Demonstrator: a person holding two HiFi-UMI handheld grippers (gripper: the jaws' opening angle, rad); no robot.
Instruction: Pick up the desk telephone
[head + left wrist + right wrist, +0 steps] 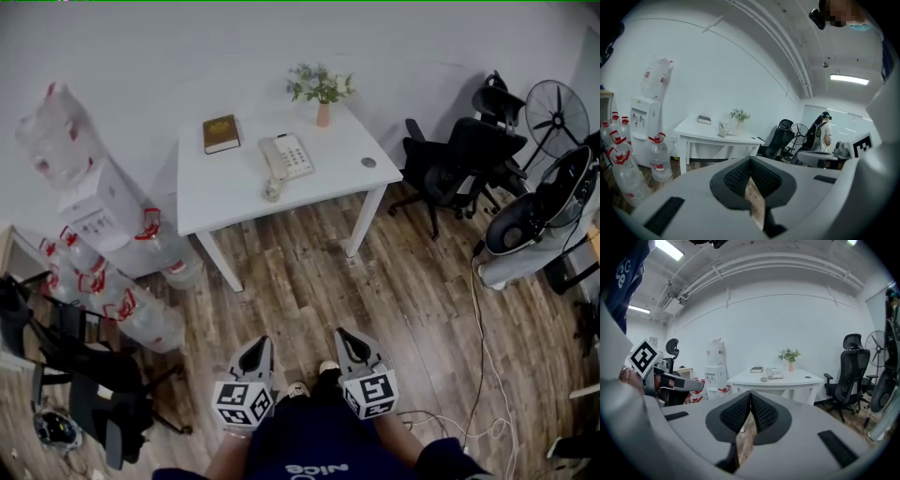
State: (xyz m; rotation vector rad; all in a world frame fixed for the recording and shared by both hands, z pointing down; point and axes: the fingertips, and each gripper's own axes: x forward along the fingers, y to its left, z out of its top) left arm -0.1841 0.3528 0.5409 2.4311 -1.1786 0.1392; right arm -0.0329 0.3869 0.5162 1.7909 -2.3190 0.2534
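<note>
A white desk telephone [286, 157] lies near the middle of a white table [225, 192] against the far wall, its handset toward the table's front edge. It also shows small in the left gripper view, telephone [724, 128], and in the right gripper view, telephone [773, 373]. My left gripper [255, 354] and right gripper [350, 345] are side by side low in the head view, over the wooden floor, far short of the table. Both are shut with nothing between their pads.
On the table are a brown book [221, 133], a small vase of flowers [322, 92] and a round grommet [368, 162]. A water dispenser [94, 202] and several water bottles [141, 314] stand left. Black office chairs [459, 159], fans [556, 112] and floor cables [483, 375] are right.
</note>
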